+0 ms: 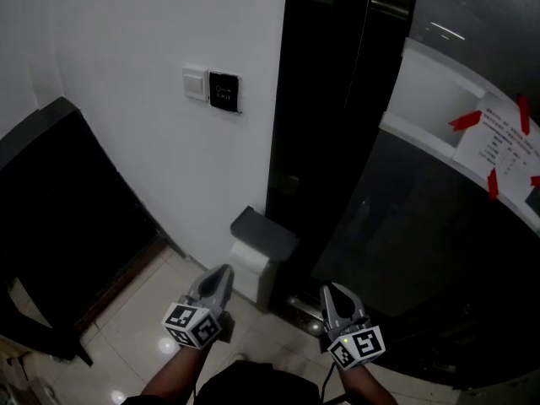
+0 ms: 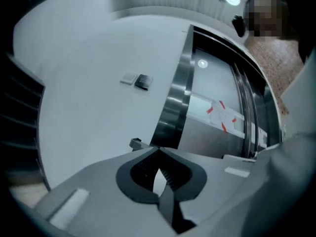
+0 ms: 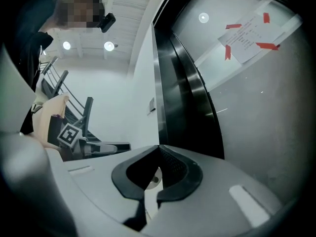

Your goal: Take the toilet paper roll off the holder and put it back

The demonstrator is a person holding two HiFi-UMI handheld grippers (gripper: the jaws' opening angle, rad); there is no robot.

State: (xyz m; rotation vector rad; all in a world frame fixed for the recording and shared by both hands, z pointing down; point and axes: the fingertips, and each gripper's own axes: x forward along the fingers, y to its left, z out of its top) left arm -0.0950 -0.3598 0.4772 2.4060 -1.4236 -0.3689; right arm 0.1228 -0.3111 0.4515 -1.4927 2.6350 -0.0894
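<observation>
Currently both grippers hover low and near, aimed at the far wall, likely lined up for the approach. The left gripper (image 1: 225, 272) has its fingers together, tips touching, nothing between them. The right gripper (image 1: 330, 290) is the same, closed and empty. The toilet paper roll (image 1: 250, 258) sits on the holder (image 1: 263, 230), which is mounted low on the wall (image 1: 126, 99) just beside the dark column (image 1: 321, 99), so it looks untouched and the removal step not yet begun. It hangs just beyond the fingertips, between the two grippers and a bit left. The roll is a soft white cylinder, and the holder has a flat dark grey lid, matte, boxy and tilted over the roll. Gripper bodies are smooth grey plastic with ribbed black pads. The floor (image 1: 126, 336) is glossy pale tile. A taped paper notice (image 1: 498, 142) sits far right on curved dark glass.
</observation>
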